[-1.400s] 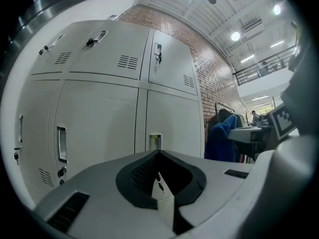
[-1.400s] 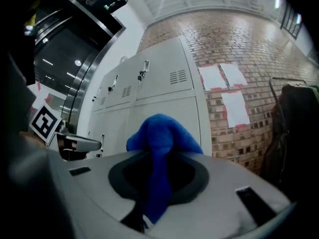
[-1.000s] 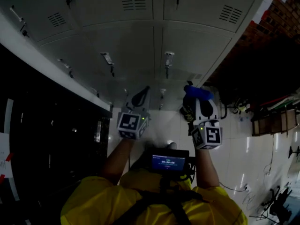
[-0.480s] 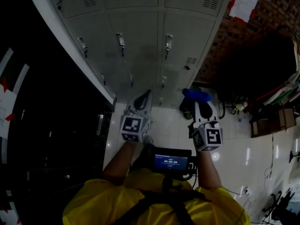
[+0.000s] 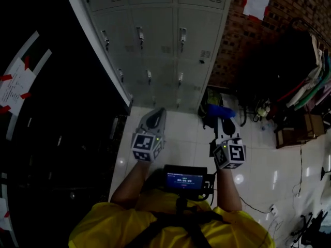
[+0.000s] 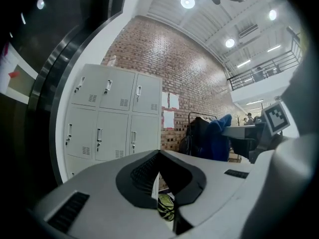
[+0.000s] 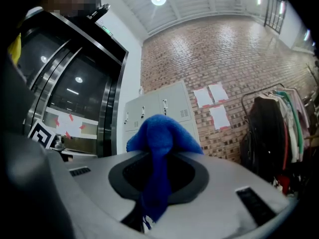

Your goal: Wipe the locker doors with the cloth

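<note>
A bank of grey locker doors (image 5: 155, 40) stands ahead, also seen in the left gripper view as lockers (image 6: 112, 118) and in the right gripper view as lockers (image 7: 157, 113). My right gripper (image 5: 221, 113) is shut on a blue cloth (image 5: 221, 110), which bunches over the jaw tips as the blue cloth (image 7: 158, 148) and hangs down between them. My left gripper (image 5: 158, 112) has its jaws closed together with nothing held; in its own view the left gripper (image 6: 159, 156) points toward the lockers. Both grippers hang well short of the doors, over the white floor.
A brick wall (image 5: 243, 40) with white papers (image 5: 257, 3) adjoins the lockers on the right. A clothes rack (image 5: 310, 81) with hanging garments stands further right. A dark glass wall (image 5: 57, 138) lies left. A dark bag (image 5: 207, 105) sits on the floor by the lockers.
The view has drawn back from the lockers: they now appear farther and smaller, with more of the brick wall and floor showing. Both grippers keep their pose and the cloth stays held.
</note>
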Tool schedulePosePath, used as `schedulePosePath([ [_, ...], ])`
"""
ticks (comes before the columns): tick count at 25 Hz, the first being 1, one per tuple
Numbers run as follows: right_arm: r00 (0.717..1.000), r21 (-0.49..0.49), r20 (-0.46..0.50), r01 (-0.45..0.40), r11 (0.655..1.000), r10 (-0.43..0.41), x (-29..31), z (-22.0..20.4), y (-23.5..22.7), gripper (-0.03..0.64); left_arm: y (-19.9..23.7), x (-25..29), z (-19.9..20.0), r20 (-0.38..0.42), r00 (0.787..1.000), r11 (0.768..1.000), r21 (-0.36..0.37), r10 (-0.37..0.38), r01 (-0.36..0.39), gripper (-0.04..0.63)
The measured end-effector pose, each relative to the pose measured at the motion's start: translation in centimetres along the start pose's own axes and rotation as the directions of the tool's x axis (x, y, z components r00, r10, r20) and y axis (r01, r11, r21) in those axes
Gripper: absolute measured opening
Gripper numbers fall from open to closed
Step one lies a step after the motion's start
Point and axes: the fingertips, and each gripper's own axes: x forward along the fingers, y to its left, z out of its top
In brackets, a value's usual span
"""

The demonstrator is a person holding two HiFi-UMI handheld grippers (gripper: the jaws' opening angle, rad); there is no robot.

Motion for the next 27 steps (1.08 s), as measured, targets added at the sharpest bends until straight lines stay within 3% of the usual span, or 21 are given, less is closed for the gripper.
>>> schedulePosePath([
  [11, 0.999, 0.009, 0.025, 0.03, 1.0, -0.03, -5.4, 2.0, 4.6, 0.072, 0.1, -7.2, 2.2, 0.021, 1.0, 1.0, 0.018, -0.005, 0.005, 0.005],
  [27, 1.0, 0.004, -0.003, 0.012, 1.0, -0.012, -10.5, 0.6, 12.2, 0.072, 1.0, -16.0, 0.9, 0.003, 1.0, 1.0, -0.003, -0.029, 0.029, 0.005],
])
